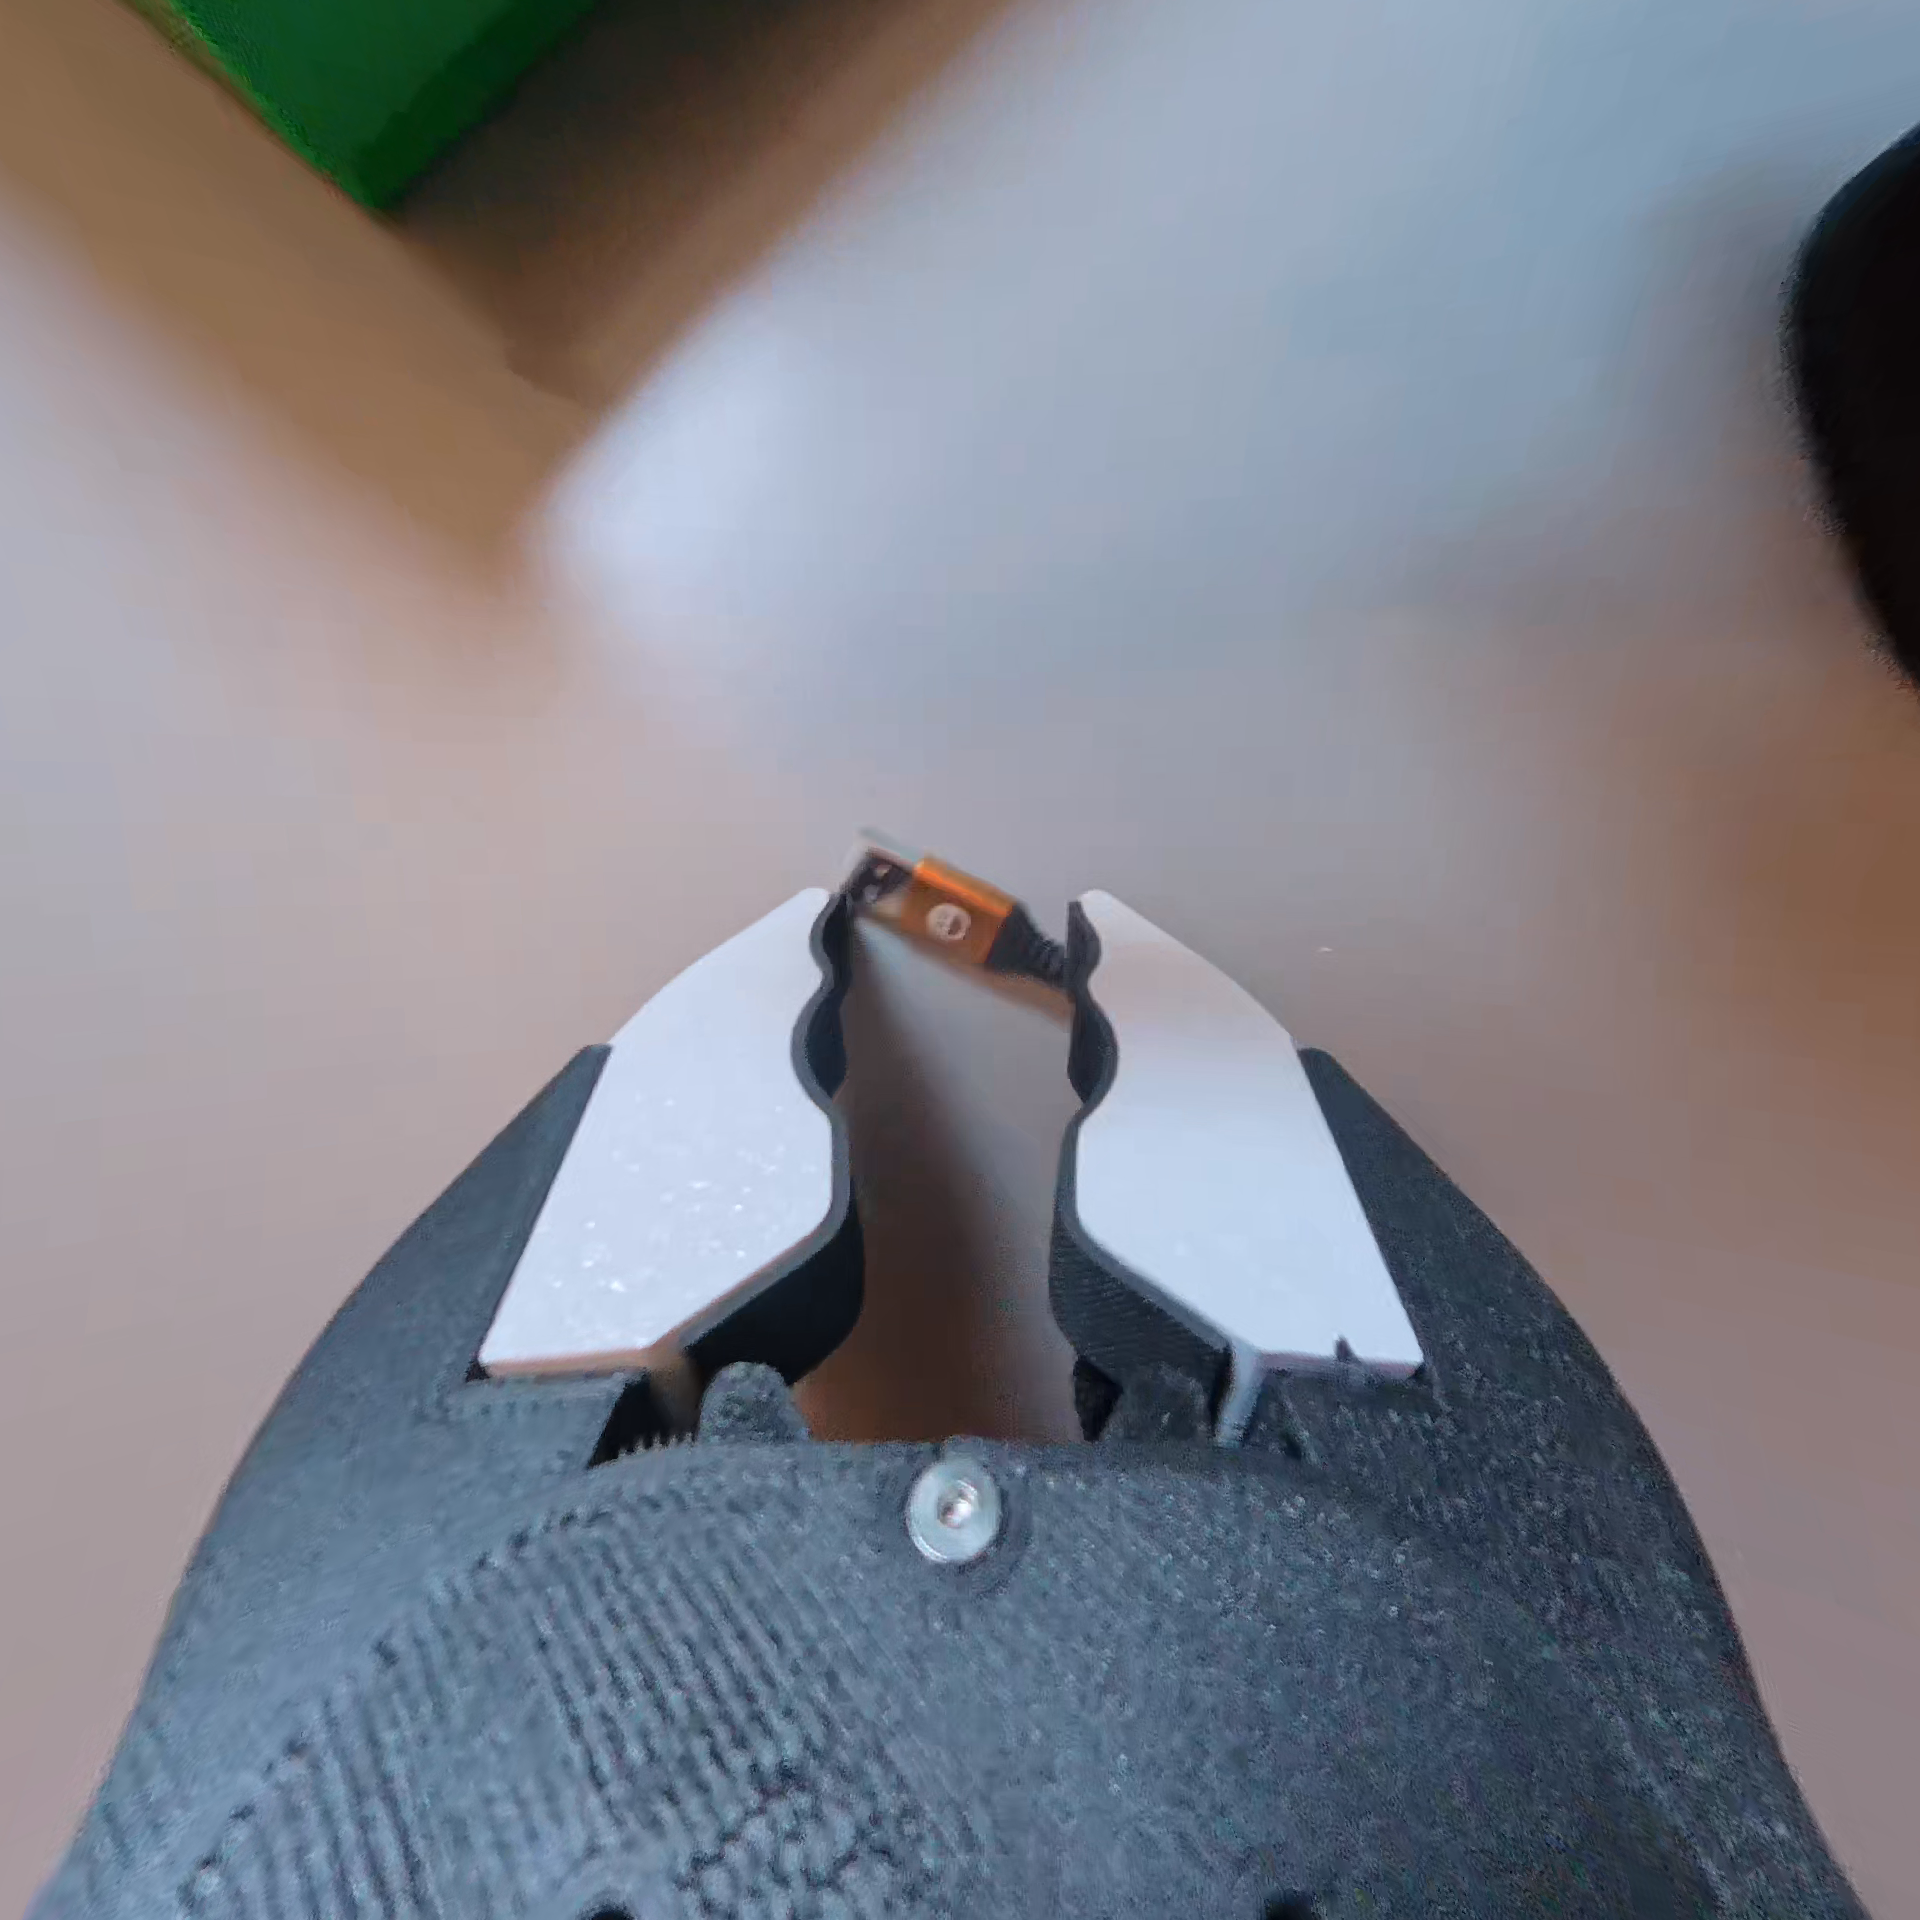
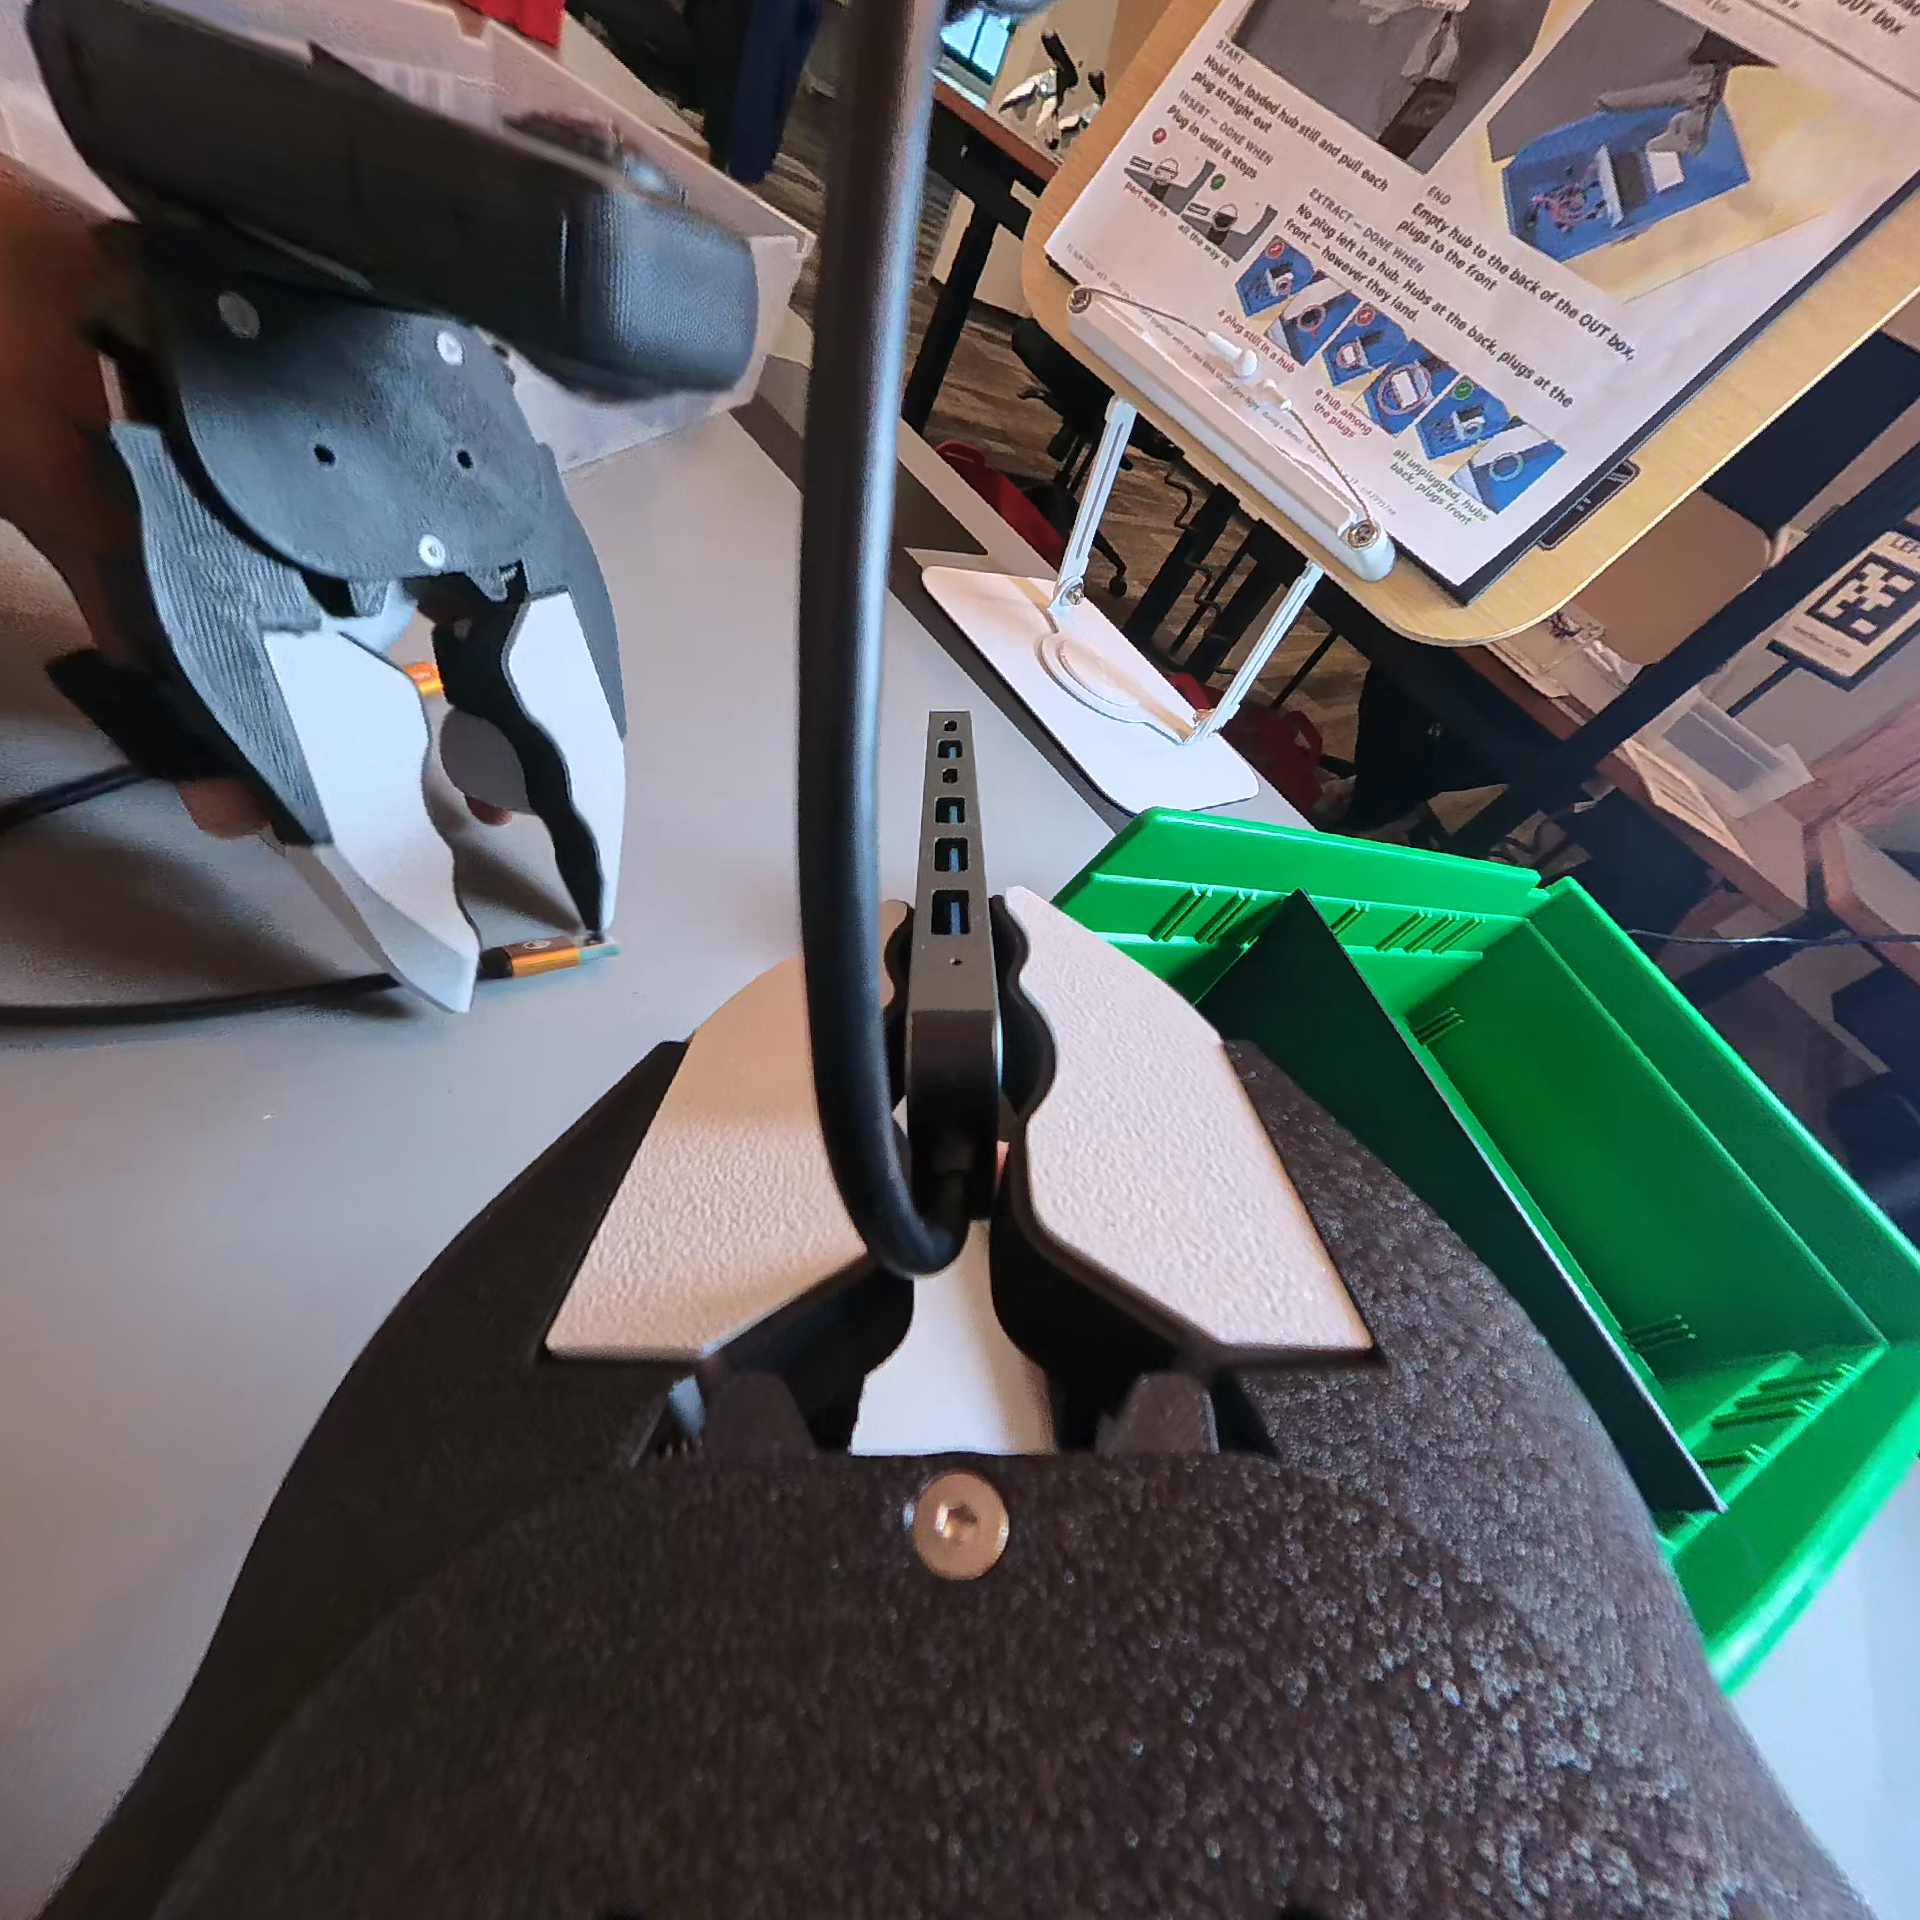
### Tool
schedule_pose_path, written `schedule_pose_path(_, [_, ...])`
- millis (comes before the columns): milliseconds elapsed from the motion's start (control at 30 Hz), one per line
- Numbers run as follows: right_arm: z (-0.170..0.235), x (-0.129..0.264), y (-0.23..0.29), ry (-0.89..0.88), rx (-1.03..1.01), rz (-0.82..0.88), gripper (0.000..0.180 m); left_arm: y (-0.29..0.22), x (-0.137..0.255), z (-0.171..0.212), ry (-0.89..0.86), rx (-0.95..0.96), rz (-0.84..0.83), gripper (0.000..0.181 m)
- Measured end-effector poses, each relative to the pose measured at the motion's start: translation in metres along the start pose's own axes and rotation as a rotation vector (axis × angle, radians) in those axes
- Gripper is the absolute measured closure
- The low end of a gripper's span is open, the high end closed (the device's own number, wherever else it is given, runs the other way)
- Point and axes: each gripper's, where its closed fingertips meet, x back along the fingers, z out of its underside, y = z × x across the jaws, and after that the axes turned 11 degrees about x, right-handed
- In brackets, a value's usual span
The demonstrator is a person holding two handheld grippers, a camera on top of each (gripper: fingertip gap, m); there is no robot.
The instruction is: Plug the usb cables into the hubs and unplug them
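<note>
An orange USB plug (image 1: 961, 914) with a silver tip lies on the grey table (image 1: 1039, 520), slanted between my left gripper's fingertips. My left gripper (image 1: 953, 906) is open around it. The right wrist view shows the same: the left gripper (image 2: 530, 956) points down at the table and straddles the plug (image 2: 540, 956), whose black cable (image 2: 208, 1003) trails left. My right gripper (image 2: 954, 920) is shut on a black hub (image 2: 948, 821), held on edge with its row of ports facing up. The hub's own black cable (image 2: 852, 623) loops up out of the jaws.
A green divided bin (image 2: 1558, 1091) stands right of the right gripper; it also shows in the left wrist view (image 1: 343, 83). A stand with a printed sheet (image 2: 1351, 260) has its white base (image 2: 1039, 644) on the table's far edge. A dark shape (image 1: 1870, 416) is at the right edge. The gap from one gripper's tips to the other's is roughly 15 centimetres.
</note>
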Motion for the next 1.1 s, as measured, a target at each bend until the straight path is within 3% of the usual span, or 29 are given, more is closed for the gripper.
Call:
schedule_pose_path(67, [0.001,0.001,-0.002,0.004,0.015,0.016,0.168,-0.001,-0.003,0.0,0.021,-0.077,-0.036,0.153])
schedule_pose_path(267, [0.002,0.004,-0.005,0.002,0.025,0.027,0.169,-0.024,0.022,0.014,0.047,-0.191,0.129,0.156])
schedule_pose_path(367, [0.001,0.004,-0.006,-0.003,0.023,0.027,0.169,-0.046,0.064,0.013,-0.006,-0.198,0.273,0.157])
schedule_pose_path(500, [0.0,0.004,-0.005,-0.01,0.017,0.022,0.169,-0.094,0.151,0.011,-0.092,-0.225,0.567,0.172])
schedule_pose_path(600, [-0.005,0.003,-0.002,-0.026,0.001,0.014,0.168,-0.107,0.195,0.012,-0.121,-0.285,0.612,0.173])
schedule_pose_path(733, [-0.008,0.002,0.0,-0.033,-0.008,0.008,0.168,-0.093,0.217,0.012,-0.108,-0.26,0.682,0.173])
schedule_pose_path(833, [-0.007,0.0,0.002,-0.032,-0.015,0.001,0.168,-0.057,0.199,0.017,0.002,-0.19,0.701,0.173])
schedule_pose_path(967, [-0.004,-0.003,0.006,-0.021,0.002,-0.002,0.168,-0.007,0.122,0.049,0.249,-0.116,0.62,0.173])
schedule_pose_path(1100, [-0.003,-0.005,0.01,-0.016,0.029,-0.009,0.168,0.01,0.072,0.055,0.289,-0.133,0.518,0.171])
